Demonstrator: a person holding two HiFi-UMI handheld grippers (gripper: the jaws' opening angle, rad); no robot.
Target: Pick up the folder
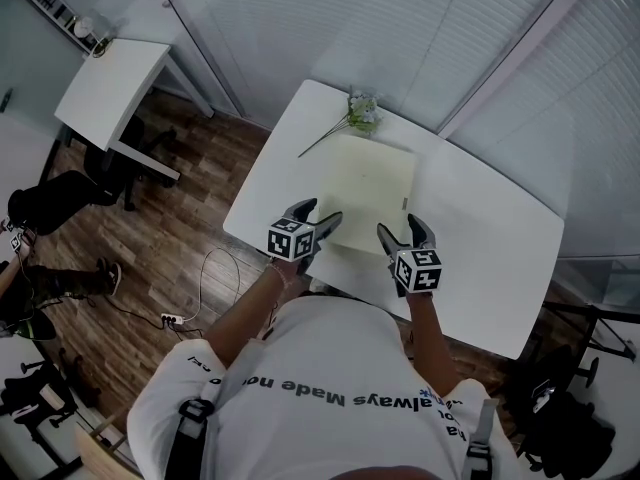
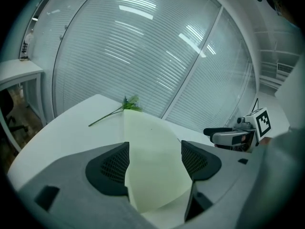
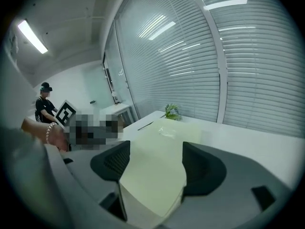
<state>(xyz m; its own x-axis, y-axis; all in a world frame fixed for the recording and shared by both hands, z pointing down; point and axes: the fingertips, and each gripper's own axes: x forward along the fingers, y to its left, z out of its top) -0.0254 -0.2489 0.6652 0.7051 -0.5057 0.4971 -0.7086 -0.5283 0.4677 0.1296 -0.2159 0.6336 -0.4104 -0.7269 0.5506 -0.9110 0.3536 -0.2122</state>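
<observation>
Starting close in: left gripper [image 1: 320,212] and right gripper [image 1: 401,229] low over the near end of the folder [image 1: 366,180], one by each near corner, both with jaws wide apart and holding nothing. Seen through each gripper's own view, pale folder between the two jaws but no pad pressing on it.

Lying flat on the white table [image 1: 480,238], near end close to the table's near side, far end just beside a little green flower sprig [image 1: 358,116].

Could go wrong in a few ways, at a guess. Closing side to side on a thin flat thing: nothing much to bite, so maybe just a scrape on the top and no hold. Pushing down and forward to get under the edge: could shove the folder away across the smooth table, not lift it. Catching only the top cover: could flap open and leave the rest behind. Squeezing with one gripper first, or lifting one side higher: could twist or bend it, or let it slip out of the other side.

Further off, with a forward slide: could bump the sprig and roll it toward the far edge of the table, by the blinds [image 1: 300,28]
</observation>
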